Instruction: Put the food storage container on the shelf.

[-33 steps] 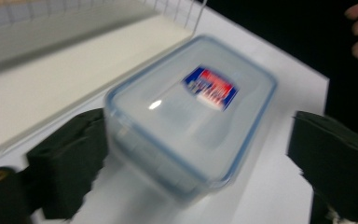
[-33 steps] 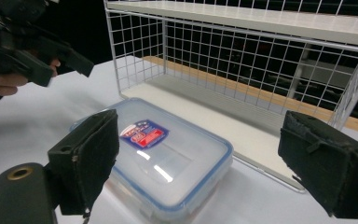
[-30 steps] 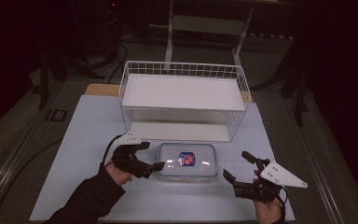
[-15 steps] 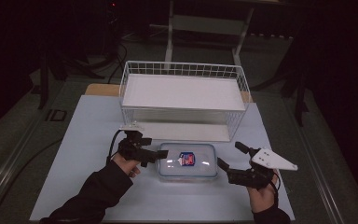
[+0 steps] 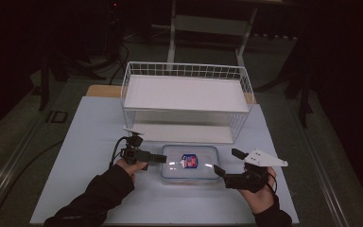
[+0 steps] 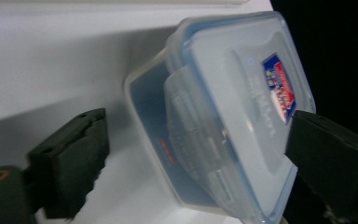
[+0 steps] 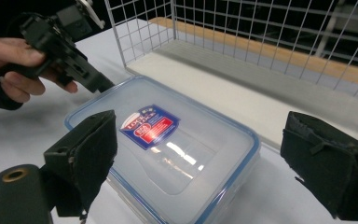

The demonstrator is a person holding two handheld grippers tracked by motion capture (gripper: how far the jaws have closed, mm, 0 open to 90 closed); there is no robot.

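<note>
Left gripper (image 5: 163, 158) sits at the left end of the container (image 5: 190, 162), jaws spread around that end's lid latch and just been closing a little, pads not yet pressing. Container lies on the white table (image 5: 85, 142), just near of the wire basket (image 5: 185, 101): clear stiff plastic box, blue-rimmed snap lid, red-blue label on top, looks empty so likely light and slick, best gripped at the end latches or rim. Right gripper (image 5: 227, 166) waits at its right end, jaws wide open on nothing
</note>
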